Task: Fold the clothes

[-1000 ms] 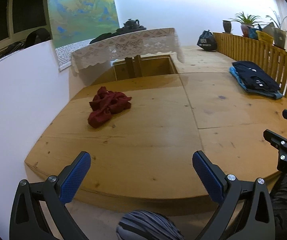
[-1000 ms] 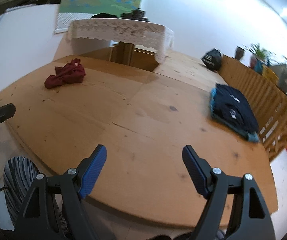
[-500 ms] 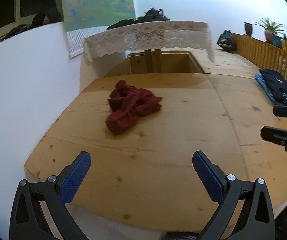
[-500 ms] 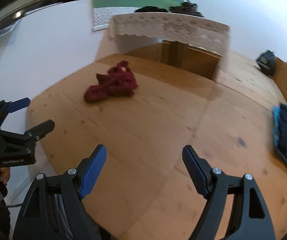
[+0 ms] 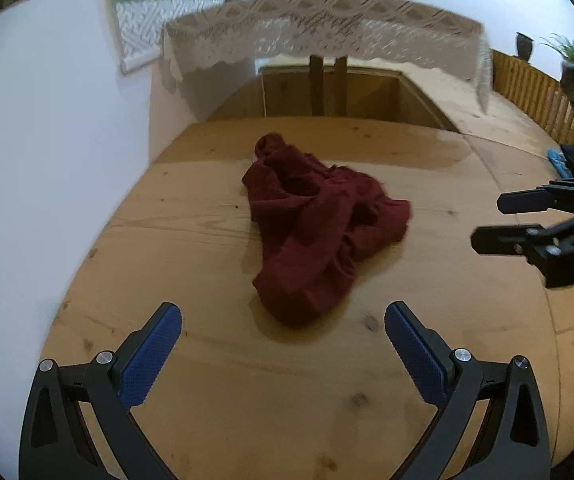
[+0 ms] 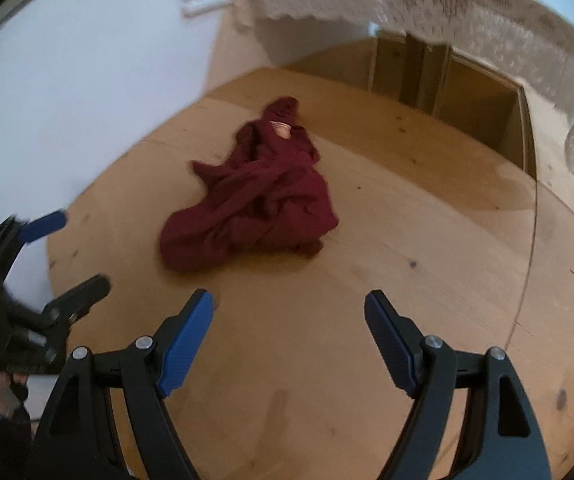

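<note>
A dark red garment [image 5: 315, 228] lies crumpled in a heap on the wooden table [image 5: 207, 380], toward the far left part of it and not far from the white wall [image 5: 47, 140]. It is not spread out; its folds lie over each other, and in the right wrist view a pale label [image 6: 282, 130] shows near its far end.

The left gripper [image 5: 283, 344] is wide open and holds nothing. It hovers above the table just in front of the near edge of the garment, and its blue pads [image 5: 149, 360] do not touch the cloth. The right gripper [image 6: 289, 338] is also wide open and empty. It is above bare wood, a little further from the garment than the left one. In the left wrist view the right gripper [image 5: 487, 220] is seen from the side, at the right of the garment and apart from it.

Behind the garment a white lace cloth [image 5: 327, 36] hangs over a higher surface. At the far right edge of the table lies a pile of dark and blue clothes [image 5: 571, 160], mostly hidden, next to a wooden fence [image 5: 535, 88]
</note>
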Available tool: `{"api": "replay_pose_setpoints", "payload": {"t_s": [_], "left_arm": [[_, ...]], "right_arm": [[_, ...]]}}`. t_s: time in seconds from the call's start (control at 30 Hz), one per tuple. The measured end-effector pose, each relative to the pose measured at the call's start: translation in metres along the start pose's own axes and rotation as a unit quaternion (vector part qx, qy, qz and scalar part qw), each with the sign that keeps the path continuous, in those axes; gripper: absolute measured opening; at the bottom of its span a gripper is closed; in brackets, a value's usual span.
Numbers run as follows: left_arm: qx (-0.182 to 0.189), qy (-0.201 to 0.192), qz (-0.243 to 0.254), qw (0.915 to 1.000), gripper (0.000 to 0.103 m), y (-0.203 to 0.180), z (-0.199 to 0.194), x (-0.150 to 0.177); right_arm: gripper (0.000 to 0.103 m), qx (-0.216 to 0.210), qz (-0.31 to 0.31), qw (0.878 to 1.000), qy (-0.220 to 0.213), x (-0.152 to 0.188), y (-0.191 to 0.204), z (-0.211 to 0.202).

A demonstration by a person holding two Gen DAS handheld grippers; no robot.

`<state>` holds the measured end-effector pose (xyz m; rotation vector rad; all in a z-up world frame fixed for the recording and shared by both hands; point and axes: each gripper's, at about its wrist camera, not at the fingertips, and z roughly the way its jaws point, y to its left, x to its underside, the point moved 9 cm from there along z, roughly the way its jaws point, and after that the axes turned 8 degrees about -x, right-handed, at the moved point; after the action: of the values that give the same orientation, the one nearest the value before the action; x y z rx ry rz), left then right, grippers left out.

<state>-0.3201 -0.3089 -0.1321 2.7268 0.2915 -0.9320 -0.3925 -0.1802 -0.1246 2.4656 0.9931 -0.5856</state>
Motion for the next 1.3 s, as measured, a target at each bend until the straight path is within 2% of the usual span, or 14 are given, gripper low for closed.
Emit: {"api": "replay_pose_setpoints", "payload": {"t_s": [0.13,0.4,0.53,0.63,0.77,0.8,0.83,0.9,0.93,0.97,1.07,1.17,1.3], "left_arm": [[0.01,0.023,-0.002,0.9997,0.102,0.006,0.034,-0.011],[0.039,0.061,-0.014,0.9973,0.1,-0.001,0.086,-0.015],[0.052,0.076,-0.016,0.9956,0.092,-0.004,0.103,-0.016],[0.062,0.079,-0.013,0.9948,0.079,-0.007,0.105,-0.012],[0.082,0.091,-0.012,0.9924,0.046,-0.013,0.109,-0.009],[0.092,0.095,-0.011,0.9912,0.043,-0.016,0.11,-0.008],[0.096,0.095,-0.009,0.9908,0.038,-0.019,0.109,-0.007],[0.1,0.091,-0.003,0.9908,0.035,-0.022,0.107,-0.006],[0.104,0.091,-0.002,0.9904,0.03,-0.024,0.107,-0.005],[0.109,0.092,-0.007,0.9898,0.028,-0.025,0.106,-0.005],[0.123,0.092,-0.017,0.988,0.021,-0.03,0.101,-0.003],[0.137,0.093,0.003,0.9862,0.019,-0.048,0.085,0.006],[0.183,0.096,0.036,0.9777,0.019,-0.087,0.051,0.023]], "right_arm": [[0.078,0.035,0.008,0.999,0.015,-0.03,-0.02,0.038],[0.078,0.007,0.059,0.997,0.055,-0.053,-0.029,0.094],[0.078,-0.015,0.076,0.994,0.076,-0.051,-0.025,0.11],[0.078,-0.033,0.07,0.992,0.096,-0.045,-0.017,0.121],[0.078,-0.033,0.056,0.993,0.098,-0.039,-0.009,0.126],[0.078,-0.036,0.056,0.993,0.093,-0.037,-0.008,0.127],[0.075,-0.039,0.054,0.994,0.09,-0.035,-0.006,0.126],[0.059,-0.046,0.048,0.994,0.087,-0.031,-0.003,0.121],[0.04,-0.049,0.045,0.994,0.085,-0.03,-0.002,0.119],[0.031,-0.052,0.042,0.994,0.084,-0.028,0.0,0.117],[0.02,-0.062,0.033,0.994,0.079,-0.022,0.004,0.109],[0.018,-0.071,0.023,0.994,0.077,-0.009,0.005,0.093],[0.017,-0.079,0.035,0.994,0.065,0.026,-0.02,0.043]]}}
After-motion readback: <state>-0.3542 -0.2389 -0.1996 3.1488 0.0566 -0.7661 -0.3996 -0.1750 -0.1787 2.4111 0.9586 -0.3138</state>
